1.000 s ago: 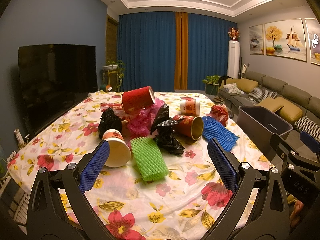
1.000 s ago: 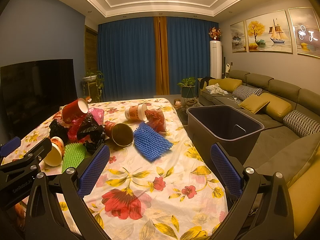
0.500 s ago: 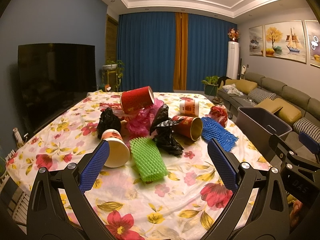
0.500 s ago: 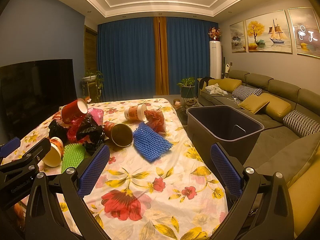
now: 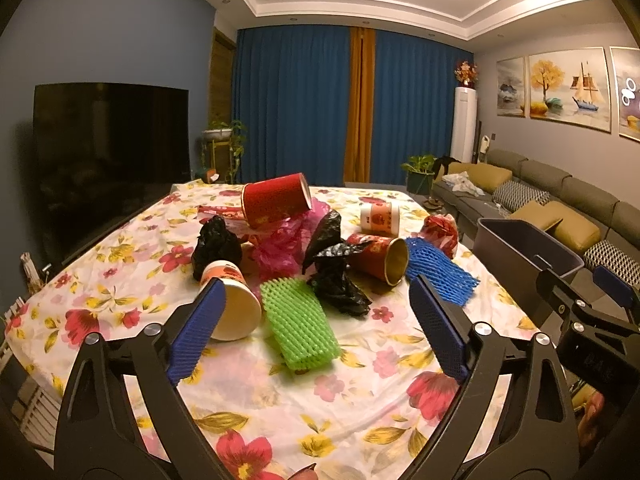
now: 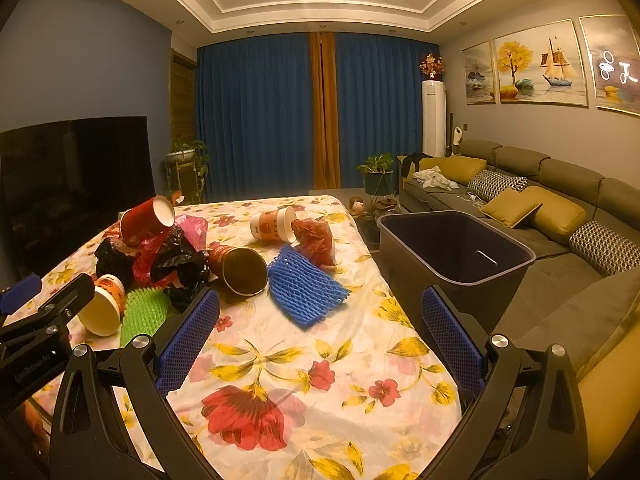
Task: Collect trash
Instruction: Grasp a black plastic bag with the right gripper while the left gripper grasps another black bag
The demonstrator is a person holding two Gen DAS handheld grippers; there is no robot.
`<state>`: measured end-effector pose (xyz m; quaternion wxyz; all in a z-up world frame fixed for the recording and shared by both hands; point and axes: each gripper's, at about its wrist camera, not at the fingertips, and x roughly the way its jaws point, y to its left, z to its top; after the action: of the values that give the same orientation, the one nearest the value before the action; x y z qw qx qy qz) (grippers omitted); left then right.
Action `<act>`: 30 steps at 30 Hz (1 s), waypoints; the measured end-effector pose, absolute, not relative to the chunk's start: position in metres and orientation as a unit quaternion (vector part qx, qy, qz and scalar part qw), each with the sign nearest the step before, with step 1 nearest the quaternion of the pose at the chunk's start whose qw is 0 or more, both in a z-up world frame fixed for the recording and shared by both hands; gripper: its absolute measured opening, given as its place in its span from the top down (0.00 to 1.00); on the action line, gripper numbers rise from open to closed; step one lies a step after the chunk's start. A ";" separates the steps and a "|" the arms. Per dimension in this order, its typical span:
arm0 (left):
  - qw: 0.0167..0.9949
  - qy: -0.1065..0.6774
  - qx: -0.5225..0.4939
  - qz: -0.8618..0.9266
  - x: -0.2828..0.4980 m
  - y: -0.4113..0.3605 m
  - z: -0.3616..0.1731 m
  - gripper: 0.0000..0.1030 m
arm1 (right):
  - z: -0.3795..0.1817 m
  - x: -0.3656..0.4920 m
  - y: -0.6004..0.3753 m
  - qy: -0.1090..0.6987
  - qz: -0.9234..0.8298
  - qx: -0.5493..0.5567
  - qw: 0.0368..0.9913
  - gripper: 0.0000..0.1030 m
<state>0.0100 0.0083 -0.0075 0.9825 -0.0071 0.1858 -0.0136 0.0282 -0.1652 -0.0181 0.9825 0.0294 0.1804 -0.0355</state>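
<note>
Trash lies heaped on the flowered tablecloth [image 5: 248, 392]. A green foam net [image 5: 298, 324] lies nearest, beside a tipped paper cup [image 5: 234, 308] and a black bag [image 5: 336, 276]. Behind are a pink bag [image 5: 280, 240], a red cup [image 5: 276, 200], a gold-lined cup [image 5: 380, 256], a blue foam net [image 5: 440, 270] and a crumpled red bag [image 5: 440, 232]. My left gripper [image 5: 316, 288] hovers short of the green net, its jaws closing, nothing between the pads. My right gripper [image 6: 320, 294] is open over bare cloth, short of the blue net [image 6: 304, 290].
A dark bin [image 6: 456, 248] stands off the table's right edge, between table and sofa [image 6: 560, 208]. A television [image 5: 112, 152] lines the left wall. Another small cup [image 5: 379, 218] lies at the back of the heap.
The left gripper's jaws have drawn slightly closer together. Both hands and all the trash stay where they were.
</note>
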 end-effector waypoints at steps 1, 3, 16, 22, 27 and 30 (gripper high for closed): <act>0.982 0.187 -0.008 -0.012 0.013 0.011 -0.009 0.15 | -0.019 0.031 -0.165 0.181 -0.035 0.029 0.982 0.05; 0.982 0.188 -0.013 -0.012 0.017 0.018 -0.010 0.18 | -0.019 0.038 -0.164 0.182 -0.032 0.031 0.982 0.05; 0.979 0.197 -0.049 0.030 0.056 0.066 -0.022 0.28 | -0.022 0.092 -0.135 0.180 0.027 0.029 0.983 0.09; 0.978 0.191 -0.060 0.051 0.069 0.091 -0.023 0.28 | -0.024 0.127 -0.098 0.196 0.082 0.013 0.977 0.13; 0.976 0.194 -0.071 0.065 0.079 0.112 -0.023 0.28 | -0.026 0.157 -0.068 0.216 0.108 0.005 0.970 0.20; 0.976 0.195 -0.075 0.067 0.085 0.122 -0.024 0.28 | -0.030 0.175 -0.051 0.226 0.118 -0.001 0.967 0.24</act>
<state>0.0850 0.1216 -0.0237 0.9756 -0.0751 0.1953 0.0672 0.1750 -0.0514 -0.0300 0.9669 -0.0007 0.2263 0.1182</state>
